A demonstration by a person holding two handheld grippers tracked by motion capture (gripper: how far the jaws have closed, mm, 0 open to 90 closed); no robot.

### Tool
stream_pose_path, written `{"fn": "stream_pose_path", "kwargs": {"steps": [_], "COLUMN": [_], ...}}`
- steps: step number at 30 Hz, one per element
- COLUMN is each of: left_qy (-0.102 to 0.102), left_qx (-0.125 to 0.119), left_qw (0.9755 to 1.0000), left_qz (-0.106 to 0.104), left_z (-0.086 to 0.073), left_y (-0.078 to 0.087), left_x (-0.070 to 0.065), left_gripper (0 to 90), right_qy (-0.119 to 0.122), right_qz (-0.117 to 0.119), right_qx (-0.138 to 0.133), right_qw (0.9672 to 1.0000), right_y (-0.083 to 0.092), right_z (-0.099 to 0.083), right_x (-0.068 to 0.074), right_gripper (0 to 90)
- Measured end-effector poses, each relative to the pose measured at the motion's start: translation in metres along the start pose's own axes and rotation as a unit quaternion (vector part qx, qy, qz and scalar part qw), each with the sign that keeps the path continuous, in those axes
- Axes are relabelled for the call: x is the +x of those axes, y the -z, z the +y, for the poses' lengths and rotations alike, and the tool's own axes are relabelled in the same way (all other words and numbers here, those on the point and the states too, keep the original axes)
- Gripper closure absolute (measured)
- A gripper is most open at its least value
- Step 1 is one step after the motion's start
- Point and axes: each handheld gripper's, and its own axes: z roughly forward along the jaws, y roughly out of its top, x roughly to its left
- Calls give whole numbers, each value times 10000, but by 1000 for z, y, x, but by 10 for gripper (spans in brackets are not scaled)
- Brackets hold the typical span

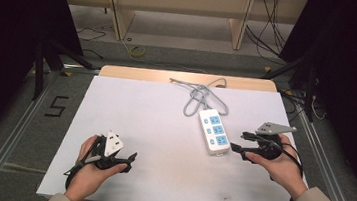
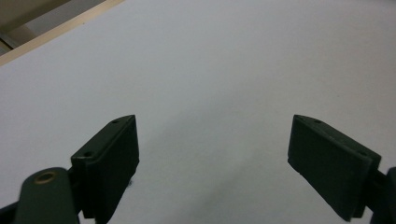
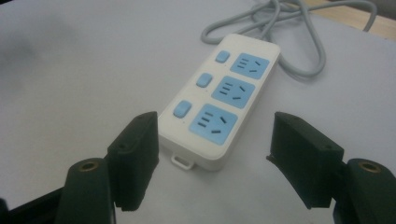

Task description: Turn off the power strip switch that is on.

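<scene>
A white power strip (image 1: 213,131) with three blue sockets and three blue switches lies flat on the right half of the white table top (image 1: 155,113). Its grey cable (image 1: 202,97) loops away toward the far edge. My right gripper (image 1: 238,141) is just right of the strip's near end, pointing at it, jaws open and apart from it. In the right gripper view the strip (image 3: 219,105) lies ahead of that gripper (image 3: 215,122), its near end reaching between the spread jaws without touching them, its cable (image 3: 299,42) beyond. My left gripper (image 1: 129,160) rests at the near left, open and holding nothing (image 2: 212,140).
A wooden table edge (image 1: 134,72) shows past the white sheet at the far side. Metal rails (image 1: 17,134) run along both sides of the table. Behind stand wooden shelf legs (image 1: 117,18) with cables on the floor (image 1: 269,34).
</scene>
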Motion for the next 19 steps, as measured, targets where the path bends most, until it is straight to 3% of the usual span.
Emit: {"fn": "stream_pose_path", "kwargs": {"steps": [3,8,10,16,19], "left_qy": [-12,-26,-30,-15,-39], "left_qx": [1,5,-2,-30,-55], "left_qw": [10000,10000,10000,10000,9998], "left_qz": [3,-7,-7,-68,-207], "left_z": [0,0,0,1,4], "left_y": [1,1,1,0,-1], "left_x": [0,-1,-1,-4,-10], "left_gripper": [163,162,162,164,162], "right_qy": [-72,-68,21,-114,-148], "right_qz": [-13,-63,-150,-81,-78], "right_qx": [-190,-229,-220,-237,-238], "right_qw": [9998,9997,9996,9996,9996], "right_y": [11,22,24,25,25], "right_z": [-12,-27,-30,-35,-36], "right_x": [0,2,3,4,3], "right_gripper": [329,329,328,311,306]}}
